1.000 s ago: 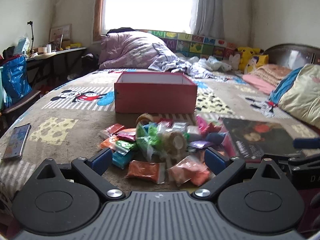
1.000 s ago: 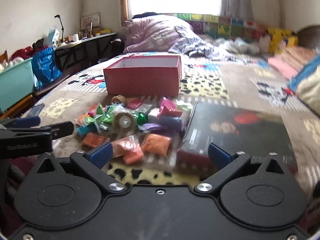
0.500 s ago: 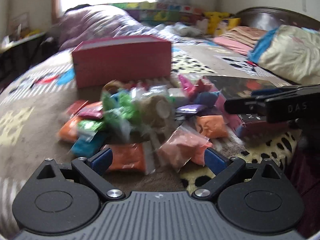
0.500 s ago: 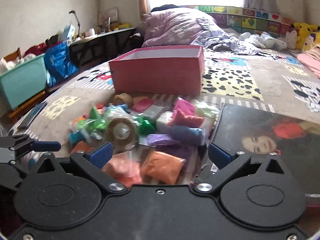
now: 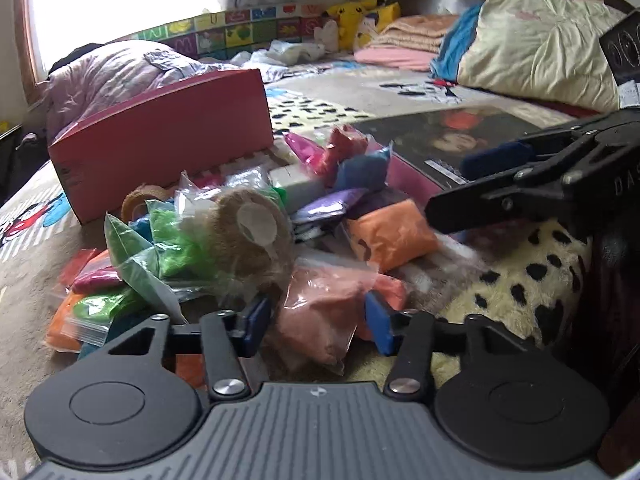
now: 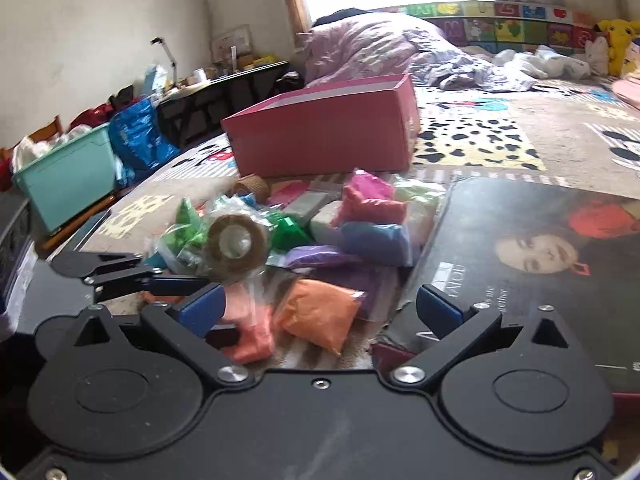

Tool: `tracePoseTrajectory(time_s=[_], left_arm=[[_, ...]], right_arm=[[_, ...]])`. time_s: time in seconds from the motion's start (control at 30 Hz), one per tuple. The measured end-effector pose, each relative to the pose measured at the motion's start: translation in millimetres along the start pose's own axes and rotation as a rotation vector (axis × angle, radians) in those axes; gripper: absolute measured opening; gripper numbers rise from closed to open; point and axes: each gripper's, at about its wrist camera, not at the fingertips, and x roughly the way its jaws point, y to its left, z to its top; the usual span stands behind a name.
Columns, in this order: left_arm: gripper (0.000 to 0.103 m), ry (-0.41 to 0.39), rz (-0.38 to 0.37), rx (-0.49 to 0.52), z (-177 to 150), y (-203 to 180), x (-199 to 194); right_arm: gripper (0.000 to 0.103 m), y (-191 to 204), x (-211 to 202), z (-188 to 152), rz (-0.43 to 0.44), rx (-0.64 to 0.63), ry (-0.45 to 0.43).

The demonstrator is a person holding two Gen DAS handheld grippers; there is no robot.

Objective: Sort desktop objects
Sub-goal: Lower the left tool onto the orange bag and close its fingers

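Observation:
A pile of small bags of coloured clay lies on the bed in front of a pink open box (image 5: pixel 160 152) (image 6: pixel 328 136). A brown tape roll (image 5: pixel 252 232) (image 6: pixel 236 244) sits on the pile. My left gripper (image 5: pixel 316 324) has its jaws partly closed around a salmon-pink bag (image 5: pixel 320 312), with the pads at or near its sides. My right gripper (image 6: pixel 316 308) is open, low over an orange bag (image 6: pixel 320 312). The right gripper also shows from the side in the left wrist view (image 5: pixel 520 188).
A large dark picture-cover box (image 6: pixel 520 264) lies right of the pile. A green bin (image 6: pixel 68 176) and a blue bag (image 6: pixel 136 140) stand left of the bed. Pillows (image 5: pixel 540 44) and bedding lie at the far side.
Both grippers have moved forward and down to the pile. The left jaws have narrowed around the salmon-pink bag. The right jaws stay wide.

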Motion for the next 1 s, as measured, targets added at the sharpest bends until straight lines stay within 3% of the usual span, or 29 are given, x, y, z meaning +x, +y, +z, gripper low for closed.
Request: tracePoseTrajectory(time_s=[0.3, 0.43, 0.5, 0.57, 0.6, 0.63, 0.77, 1.0], left_arm=[[0.041, 0.024, 0.105, -0.144, -16, 14, -25], [0.042, 0.047, 0.138, -0.154, -22, 23, -25], [0.044, 0.058, 0.139, -0.137, -26, 22, -20], [0.052, 0.054, 0.147, -0.134, -26, 22, -21], [0.062, 0.049, 0.149, -0.136, -26, 22, -23], [0.065, 0.043, 0.149, -0.142, -26, 24, -24], [0.065, 0.037, 0.146, -0.135, -26, 24, -20], [0.065, 0.022, 0.125, -0.221, -21, 33, -17]], right_arm=[[0.101, 13, 0, -3, 0.044, -0.091, -0.007], [0.1, 29, 3, -7, 0.05, -0.192, -0.002], [0.089, 40, 10, -10, 0.054, -0.26, 0.012], [0.073, 53, 18, -14, 0.066, -0.331, 0.039], [0.064, 58, 22, -16, 0.067, -0.365, 0.055], [0.061, 63, 26, -19, 0.063, -0.396, 0.069], [0.059, 65, 31, -23, 0.05, -0.428, 0.087], [0.06, 67, 40, -23, 0.043, -0.435, 0.09]])
